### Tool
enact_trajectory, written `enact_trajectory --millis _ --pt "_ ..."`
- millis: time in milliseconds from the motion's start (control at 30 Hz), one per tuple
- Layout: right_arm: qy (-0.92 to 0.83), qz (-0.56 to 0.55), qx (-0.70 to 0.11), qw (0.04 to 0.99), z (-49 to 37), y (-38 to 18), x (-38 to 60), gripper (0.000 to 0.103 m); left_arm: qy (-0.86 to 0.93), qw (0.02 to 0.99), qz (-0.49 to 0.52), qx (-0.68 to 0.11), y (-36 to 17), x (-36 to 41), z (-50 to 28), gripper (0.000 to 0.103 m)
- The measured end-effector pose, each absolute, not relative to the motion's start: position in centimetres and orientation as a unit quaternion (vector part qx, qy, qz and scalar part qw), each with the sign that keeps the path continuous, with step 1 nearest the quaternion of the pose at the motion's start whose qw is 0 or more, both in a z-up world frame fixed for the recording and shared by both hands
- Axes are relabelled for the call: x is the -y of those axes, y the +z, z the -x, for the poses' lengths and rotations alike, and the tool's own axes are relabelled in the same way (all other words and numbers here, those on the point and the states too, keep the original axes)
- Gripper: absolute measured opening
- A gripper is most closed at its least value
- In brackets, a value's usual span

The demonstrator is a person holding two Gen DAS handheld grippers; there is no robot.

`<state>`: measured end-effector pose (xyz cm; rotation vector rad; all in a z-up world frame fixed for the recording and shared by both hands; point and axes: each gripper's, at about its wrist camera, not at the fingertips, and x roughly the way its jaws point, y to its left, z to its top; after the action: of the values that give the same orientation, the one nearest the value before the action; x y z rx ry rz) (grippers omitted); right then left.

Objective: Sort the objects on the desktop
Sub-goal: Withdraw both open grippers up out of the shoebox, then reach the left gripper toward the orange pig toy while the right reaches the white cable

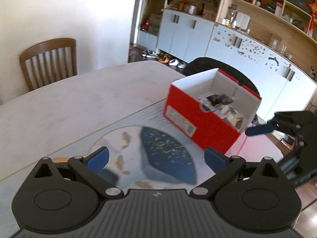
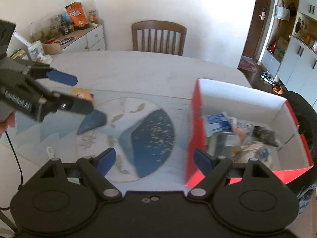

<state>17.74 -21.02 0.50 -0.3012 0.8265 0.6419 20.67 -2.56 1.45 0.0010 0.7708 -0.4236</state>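
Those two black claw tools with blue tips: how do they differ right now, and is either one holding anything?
The left gripper hangs over the blue-patterned mat, while the right gripper has its jaws astride the near wall of the red box. The left jaws look spread a little wider than the right. Shared: both are black with blue pads, open, pointing down at the table, and holding nothing.

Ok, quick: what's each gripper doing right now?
Left gripper: open, holding nothing.
Right gripper: open, holding nothing.
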Motion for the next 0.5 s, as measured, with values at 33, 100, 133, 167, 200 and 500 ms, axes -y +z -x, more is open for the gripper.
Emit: enact_trajectory --millis 33,100,133,167,200,500 --pt "0.306 0.144 -0.395 0.855 -17.4 0.3 20.6 0.086 -0.203 0.905 -0.001 -0.373 1.4 2.1 -20.6 0.103" --pt "0.305 0.147 -0.397 0.853 -16.7 -0.2 19.5 0.086 -0.198 0.906 -0.002 -0.374 1.3 1.1 -20.6 0.103" --pt "0.306 0.147 -0.399 0.852 -16.4 -0.4 19.0 0.086 -0.196 0.906 -0.001 -0.375 1.2 0.6 -20.6 0.103" --pt "0.309 0.148 -0.402 0.849 -16.0 -0.6 18.4 0.086 -0.194 0.906 -0.001 -0.375 1.2 0.2 -20.6 0.103" --pt "0.311 0.149 -0.405 0.847 -15.6 -0.9 17.9 0.086 -0.191 0.906 -0.001 -0.377 1.0 -0.2 -20.6 0.103" --pt "0.327 0.171 -0.418 0.83 -13.6 -2.5 13.3 0.085 -0.18 0.905 -0.008 -0.385 -0.1 -3.2 -21.3 0.103"
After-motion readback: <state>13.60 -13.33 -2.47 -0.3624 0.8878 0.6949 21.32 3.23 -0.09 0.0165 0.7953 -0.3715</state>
